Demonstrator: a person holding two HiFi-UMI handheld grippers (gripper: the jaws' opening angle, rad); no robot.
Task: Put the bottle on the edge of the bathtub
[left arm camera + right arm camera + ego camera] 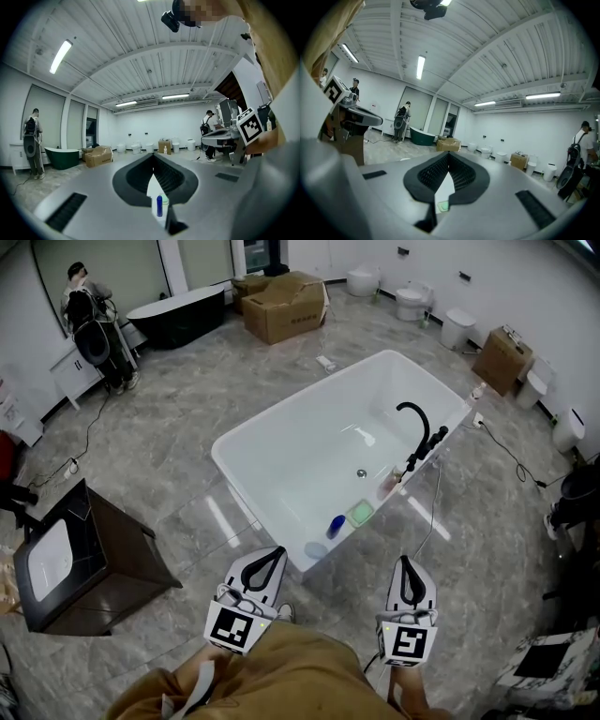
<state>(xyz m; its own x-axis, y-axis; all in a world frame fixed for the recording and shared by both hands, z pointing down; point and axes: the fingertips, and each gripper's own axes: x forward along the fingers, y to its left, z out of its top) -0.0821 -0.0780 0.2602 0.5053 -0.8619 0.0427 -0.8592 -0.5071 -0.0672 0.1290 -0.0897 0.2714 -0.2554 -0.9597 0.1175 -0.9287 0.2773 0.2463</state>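
A small blue bottle stands upright on the near rim of the white bathtub, beside a green pad. Both grippers are held low in front of the tub, apart from the bottle. My left gripper is shut and empty; in the left gripper view its jaws meet at the tips and the blue bottle shows through the gap below them. My right gripper is also shut and empty; the right gripper view has its tips closed, with the green pad beyond.
A black faucet stands on the tub's right rim. A dark cabinet with a white basin sits at the left. Cardboard boxes, a dark tub, toilets and a person are further back. A cable runs along the floor.
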